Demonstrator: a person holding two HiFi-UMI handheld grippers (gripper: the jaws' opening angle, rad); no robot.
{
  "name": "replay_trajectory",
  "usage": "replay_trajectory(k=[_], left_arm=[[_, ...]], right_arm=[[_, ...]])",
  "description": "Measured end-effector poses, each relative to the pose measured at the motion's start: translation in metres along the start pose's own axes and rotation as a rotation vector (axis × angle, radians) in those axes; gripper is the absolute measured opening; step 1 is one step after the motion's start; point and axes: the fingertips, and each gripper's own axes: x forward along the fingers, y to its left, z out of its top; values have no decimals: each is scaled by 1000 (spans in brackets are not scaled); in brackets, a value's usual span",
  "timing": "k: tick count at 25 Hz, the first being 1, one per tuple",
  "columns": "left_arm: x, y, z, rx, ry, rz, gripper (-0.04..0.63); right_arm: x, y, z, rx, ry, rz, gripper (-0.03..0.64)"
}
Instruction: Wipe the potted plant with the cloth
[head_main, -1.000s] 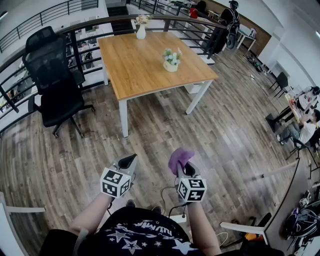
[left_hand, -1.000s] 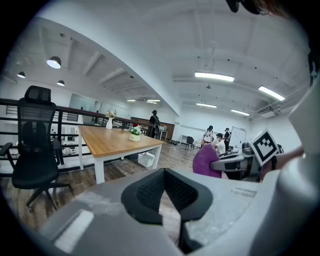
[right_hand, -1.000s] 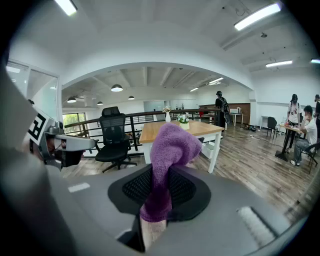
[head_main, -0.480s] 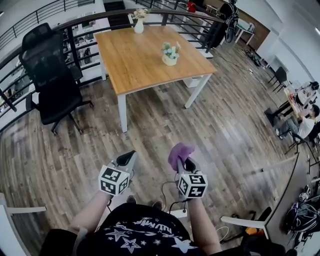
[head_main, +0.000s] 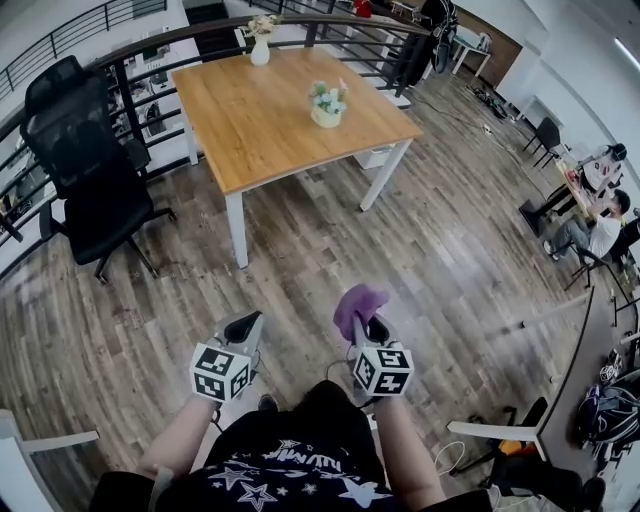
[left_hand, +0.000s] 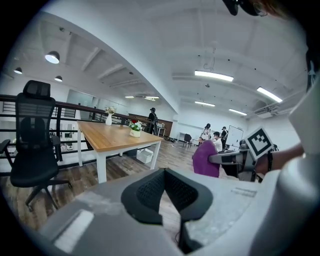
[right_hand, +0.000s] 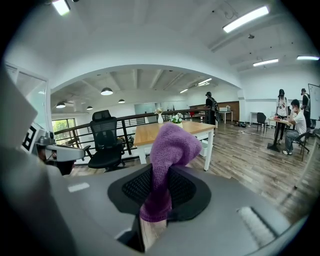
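Short of table (head_main: 270, 110), right gripper (head_main: 363, 326) clamps cloth (head_main: 358, 302)

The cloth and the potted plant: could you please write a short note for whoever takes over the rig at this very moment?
Left gripper: shut, empty.
Right gripper: shut on the purple cloth, which sticks up from between its jaws.
Potted plant: on the wooden table across the floor, well away from both grippers.
Done: cloth is in the gripper.
Left: walk to the table and wipe the plant.
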Motion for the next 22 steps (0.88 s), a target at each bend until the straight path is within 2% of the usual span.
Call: replay_trajectory(k=[7, 10, 16, 22], left_arm=[[22, 24, 4, -21, 15, 17, 2], [44, 38, 20, -8, 12, 27, 2], [110, 73, 58, 0, 0, 70, 2], [189, 82, 96, 12, -1, 74, 2]], right_arm=[[35, -25, 11, 32, 15, -17, 81], [67, -35, 25, 24, 15, 2, 81], [145, -67, 64, 28, 3, 48, 81], [210, -121, 107, 23, 8, 76, 81]])
